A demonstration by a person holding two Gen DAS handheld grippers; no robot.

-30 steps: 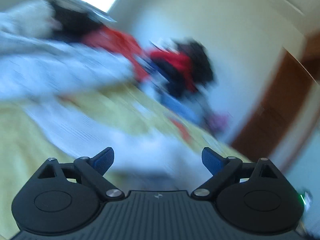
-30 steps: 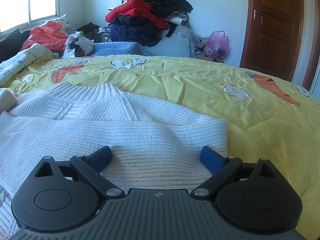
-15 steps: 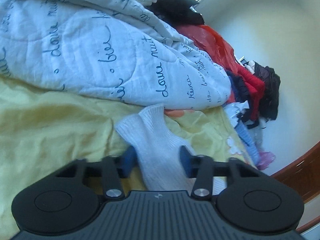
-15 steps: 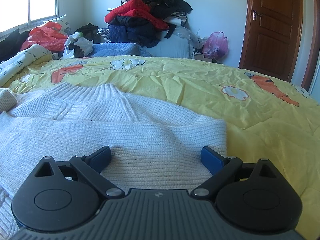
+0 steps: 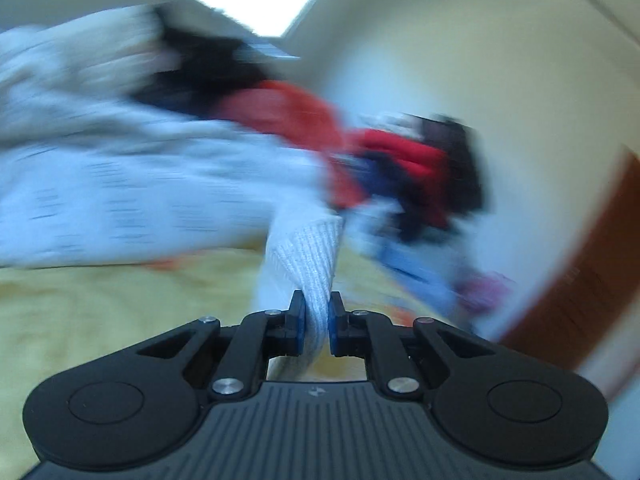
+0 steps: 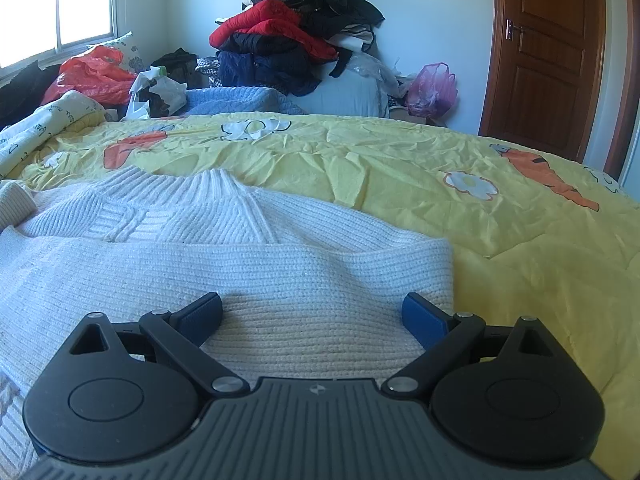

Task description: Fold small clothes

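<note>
Left gripper (image 5: 317,322) pinches the sweater (image 6: 224,264) cuff (image 5: 308,248) — its view is blurred. Right gripper (image 6: 312,314) gapes over the sweater on the bed (image 6: 500,240) — only this view shows the door (image 6: 548,52).

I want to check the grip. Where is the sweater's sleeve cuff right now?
In the left wrist view the sleeve cuff is pinched in the shut left gripper, lifted above the yellow bedspread, in front of the blurred quilt.

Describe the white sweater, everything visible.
The white sweater is chunky ribbed knit, lying flat on the yellow bedspread, ribbed collar away from the camera, near side folded over. The right claw sits open above the fold. The left claw is shut on its sleeve, cuff sticking up.
</note>
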